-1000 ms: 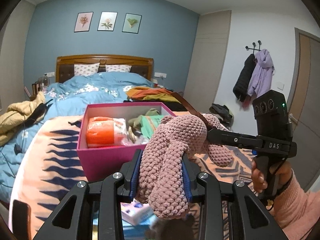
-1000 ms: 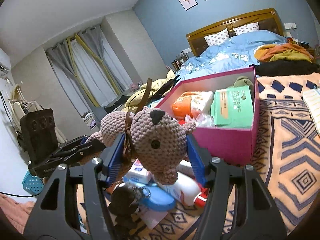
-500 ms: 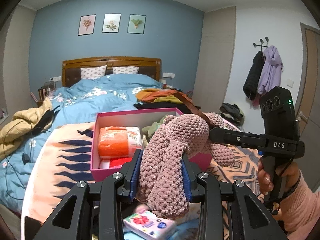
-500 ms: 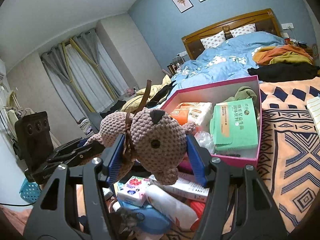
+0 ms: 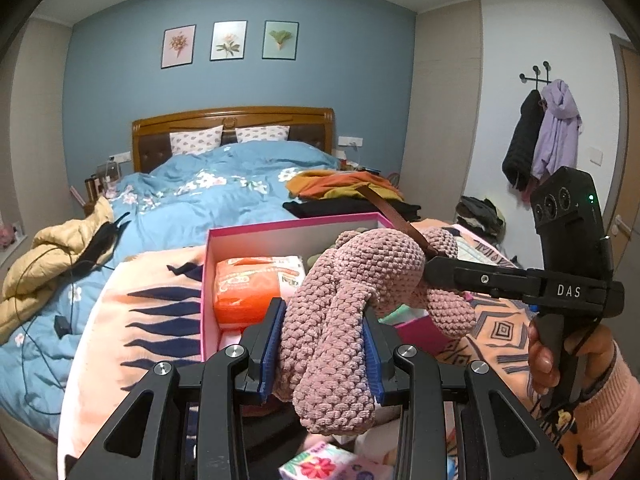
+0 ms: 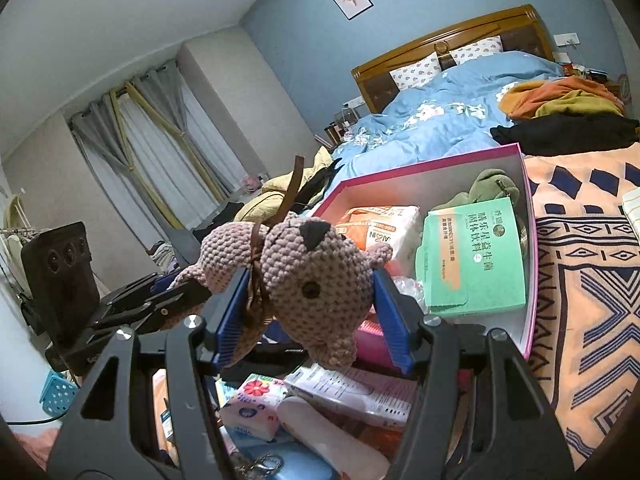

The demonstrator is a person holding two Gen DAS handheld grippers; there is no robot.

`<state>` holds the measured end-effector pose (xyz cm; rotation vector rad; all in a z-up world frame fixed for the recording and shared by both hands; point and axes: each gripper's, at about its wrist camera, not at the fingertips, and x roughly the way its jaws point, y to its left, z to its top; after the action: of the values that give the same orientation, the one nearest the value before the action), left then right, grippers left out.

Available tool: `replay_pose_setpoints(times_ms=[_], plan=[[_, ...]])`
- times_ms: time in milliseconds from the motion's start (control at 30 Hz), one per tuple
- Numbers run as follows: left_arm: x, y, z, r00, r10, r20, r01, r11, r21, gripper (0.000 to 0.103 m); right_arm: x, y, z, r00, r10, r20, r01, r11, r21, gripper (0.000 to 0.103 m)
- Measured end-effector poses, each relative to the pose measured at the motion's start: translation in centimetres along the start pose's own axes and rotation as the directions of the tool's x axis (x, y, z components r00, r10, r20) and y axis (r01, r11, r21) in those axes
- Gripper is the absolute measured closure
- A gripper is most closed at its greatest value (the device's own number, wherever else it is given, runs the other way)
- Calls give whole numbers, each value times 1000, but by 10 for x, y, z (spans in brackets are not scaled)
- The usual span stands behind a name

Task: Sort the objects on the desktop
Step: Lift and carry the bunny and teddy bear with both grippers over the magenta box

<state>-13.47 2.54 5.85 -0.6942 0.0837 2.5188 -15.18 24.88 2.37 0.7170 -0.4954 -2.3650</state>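
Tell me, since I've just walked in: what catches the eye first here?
A pink crocheted toy hangs in mid-air, its head clamped in the right claw and its legs in the left claw. Just beyond it sits an open pink box holding a green packet and an orange pack.

"DAS" is printed in white on the black right gripper [image 5: 436, 276] at right of the left wrist view. Chinese characters are printed on a green box [image 6: 472, 256] mid-right of the right wrist view.

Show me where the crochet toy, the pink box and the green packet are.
crochet toy [image 6: 316, 276]: right wrist view, on its face.
pink box [image 6: 527, 264]: right wrist view, on its right wall.
green packet [image 6: 476, 256]: right wrist view, on its printed front.
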Motion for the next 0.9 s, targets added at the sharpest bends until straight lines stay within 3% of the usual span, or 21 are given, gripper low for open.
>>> replay_pose_setpoints(times_ms=[900], plan=[[55,29,11,992,78,-100,-78,997,0,67,59,-24,20,994,-82,-74,84,996,32,40]])
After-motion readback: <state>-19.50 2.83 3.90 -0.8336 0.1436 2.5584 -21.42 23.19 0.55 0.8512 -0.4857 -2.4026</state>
